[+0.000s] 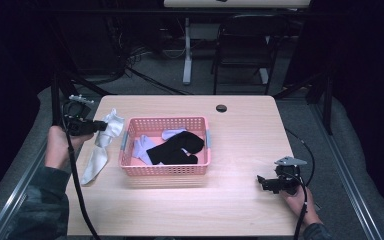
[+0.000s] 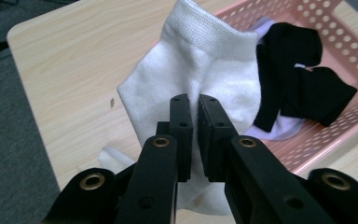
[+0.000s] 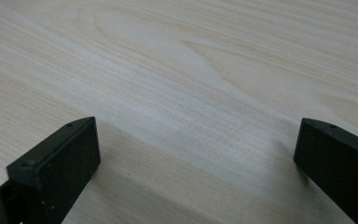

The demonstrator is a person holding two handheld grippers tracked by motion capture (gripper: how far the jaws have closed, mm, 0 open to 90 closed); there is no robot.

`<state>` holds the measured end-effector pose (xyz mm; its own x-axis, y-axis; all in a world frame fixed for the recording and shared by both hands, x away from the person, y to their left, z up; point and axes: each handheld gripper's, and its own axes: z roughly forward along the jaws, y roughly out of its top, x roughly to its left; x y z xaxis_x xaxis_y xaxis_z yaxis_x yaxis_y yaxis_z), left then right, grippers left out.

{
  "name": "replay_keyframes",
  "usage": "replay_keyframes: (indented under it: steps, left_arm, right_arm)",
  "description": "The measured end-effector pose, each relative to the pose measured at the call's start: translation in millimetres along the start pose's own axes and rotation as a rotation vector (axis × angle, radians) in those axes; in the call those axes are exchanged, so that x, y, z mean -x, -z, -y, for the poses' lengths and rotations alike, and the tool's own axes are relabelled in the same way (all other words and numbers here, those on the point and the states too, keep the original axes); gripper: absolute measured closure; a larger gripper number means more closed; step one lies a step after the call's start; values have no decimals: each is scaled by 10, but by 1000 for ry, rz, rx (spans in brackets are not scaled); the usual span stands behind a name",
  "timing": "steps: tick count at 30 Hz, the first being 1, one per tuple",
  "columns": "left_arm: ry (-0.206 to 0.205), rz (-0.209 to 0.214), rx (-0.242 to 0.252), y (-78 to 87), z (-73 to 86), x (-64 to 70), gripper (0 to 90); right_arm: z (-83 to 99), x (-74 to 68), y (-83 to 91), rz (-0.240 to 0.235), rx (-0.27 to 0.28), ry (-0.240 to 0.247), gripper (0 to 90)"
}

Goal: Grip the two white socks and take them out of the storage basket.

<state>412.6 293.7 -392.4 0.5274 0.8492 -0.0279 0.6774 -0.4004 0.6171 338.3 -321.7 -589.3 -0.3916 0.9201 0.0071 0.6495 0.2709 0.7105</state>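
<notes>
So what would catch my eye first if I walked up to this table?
Probably the pink basket in the middle of the wooden table, with black socks and a pale one inside. Next, the white sock hanging just left of the basket, pinched in the left tongs, its lower end trailing on the table. The right tongs rest open over bare wood near the front right corner.

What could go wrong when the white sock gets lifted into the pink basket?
1. The left hand-held gripper pinches only a small fold of the white sock, so it might slip out.
2. The sock's long end trails on the table beside the pink basket; it could drape over the rim instead of dropping in.
3. The basket is light-looking and nothing holds it; the right hand-held gripper sits open, far off.
</notes>
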Motion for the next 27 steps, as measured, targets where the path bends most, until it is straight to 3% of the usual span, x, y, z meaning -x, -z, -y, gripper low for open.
replay_keyframes:
  steps: [12,13,27]
  left_arm:
    - [110,-14,-28,-114,358,-314,845]
    - [125,-33,-38,-157,412,-354,845]
    - [205,-46,-106,-524,701,-526,844]
  right_arm:
    - [0,-1,0,1,0,0,0]
    - [0,0,1,1,0,0,0]
    - [0,-1,0,1,0,-1,0]
